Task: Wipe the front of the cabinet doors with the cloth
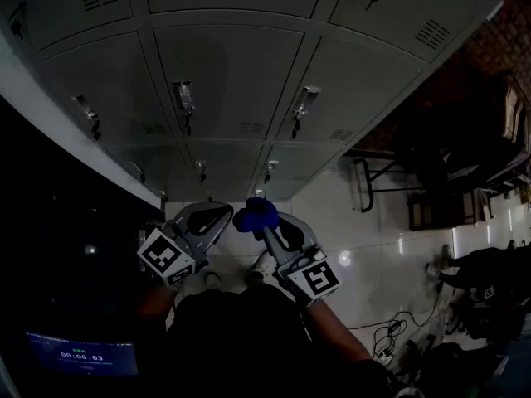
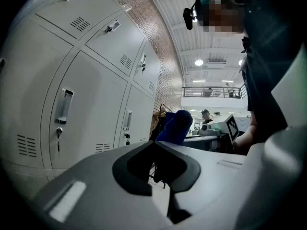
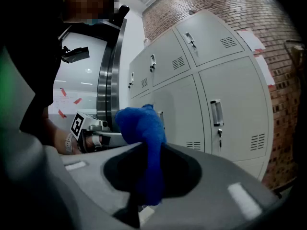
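The grey cabinet doors (image 1: 224,73) fill the upper head view, each with a handle and a lock. A blue cloth (image 1: 256,214) is bunched at the tips of my right gripper (image 1: 264,230), which is shut on it; the cloth (image 3: 144,128) stands up out of the closed jaws, and my right gripper (image 3: 151,147) is held short of the doors (image 3: 230,109). My left gripper (image 1: 222,212) sits just left of the cloth, shut with nothing in it. In the left gripper view the gripper (image 2: 154,143) has its tips together, the cloth (image 2: 175,126) beyond them and the doors (image 2: 81,114) to the left.
A dark frame with chairs (image 1: 448,164) stands on the pale tiled floor to the right. Cables (image 1: 390,334) lie on the floor at lower right. A small lit screen (image 1: 81,356) glows at lower left. The person's shoes (image 1: 264,264) show below the grippers.
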The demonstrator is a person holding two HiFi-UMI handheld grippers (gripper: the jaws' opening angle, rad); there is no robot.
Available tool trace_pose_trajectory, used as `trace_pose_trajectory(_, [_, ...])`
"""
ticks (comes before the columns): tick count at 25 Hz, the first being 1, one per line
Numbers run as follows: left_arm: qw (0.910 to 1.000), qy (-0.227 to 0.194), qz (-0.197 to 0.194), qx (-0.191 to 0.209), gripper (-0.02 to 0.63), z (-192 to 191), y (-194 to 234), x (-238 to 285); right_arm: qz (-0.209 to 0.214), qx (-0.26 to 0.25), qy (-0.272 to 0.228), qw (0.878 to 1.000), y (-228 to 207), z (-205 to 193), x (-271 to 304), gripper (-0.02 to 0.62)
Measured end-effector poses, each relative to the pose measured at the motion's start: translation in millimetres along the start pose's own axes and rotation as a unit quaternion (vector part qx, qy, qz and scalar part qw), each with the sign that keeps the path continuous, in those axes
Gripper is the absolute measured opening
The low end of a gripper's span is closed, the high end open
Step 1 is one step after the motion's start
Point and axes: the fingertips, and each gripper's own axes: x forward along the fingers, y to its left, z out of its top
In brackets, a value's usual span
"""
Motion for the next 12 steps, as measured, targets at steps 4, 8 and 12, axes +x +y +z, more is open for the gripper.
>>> trace_pose_trajectory(4, [0.9998,-0.004,0.020,0.005,0.000,15,5,46,0.010,-0.004,-0.004,1.000,-50,18,-4,0.069])
trace_pose_trajectory(8, [0.9992,-0.004,0.038,0.013,0.002,24,5,89,0.018,0.000,-0.011,1.000,-100,39,-5,0.069])
trace_pose_trajectory(12, [0.9985,-0.008,0.051,0.015,0.002,34,16,119,0.015,-0.016,-0.020,1.000,-142,61,7,0.069])
